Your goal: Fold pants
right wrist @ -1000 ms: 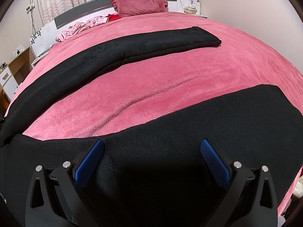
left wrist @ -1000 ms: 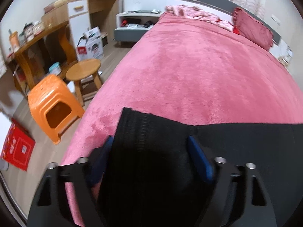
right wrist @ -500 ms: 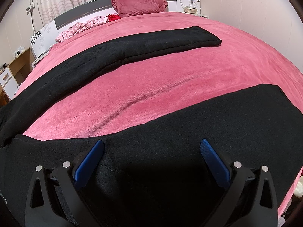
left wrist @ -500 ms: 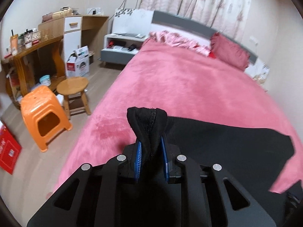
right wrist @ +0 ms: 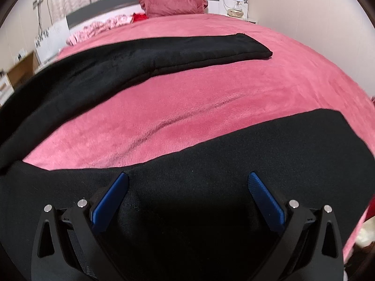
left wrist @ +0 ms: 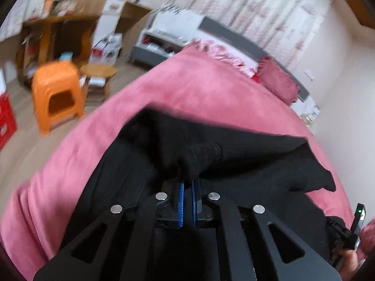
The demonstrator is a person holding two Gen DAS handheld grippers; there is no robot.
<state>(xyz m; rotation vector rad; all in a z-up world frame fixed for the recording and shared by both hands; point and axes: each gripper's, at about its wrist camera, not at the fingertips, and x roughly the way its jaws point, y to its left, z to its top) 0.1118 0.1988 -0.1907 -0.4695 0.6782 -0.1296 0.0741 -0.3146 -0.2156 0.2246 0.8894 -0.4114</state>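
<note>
Black pants (left wrist: 234, 145) lay across the pink bed (left wrist: 199, 93); the left tongs (left wrist: 187, 187) were clamped on a bunched edge, lifting it to fold over. The right tongs (right wrist: 187, 185) hovered with jaws spread wide above the near leg, ready to pin it.

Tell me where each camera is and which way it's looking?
Left wrist view: sits on the left hand-held gripper, shut on the black pants, facing across the pink bed toward an orange stool and curtains; a bit of the person's other hand shows bottom right.
Right wrist view: sits on the open right hand-held gripper, above the pants, facing the headboard pillow; no hand shows.
Both share: pants, bed, pillow.
</note>
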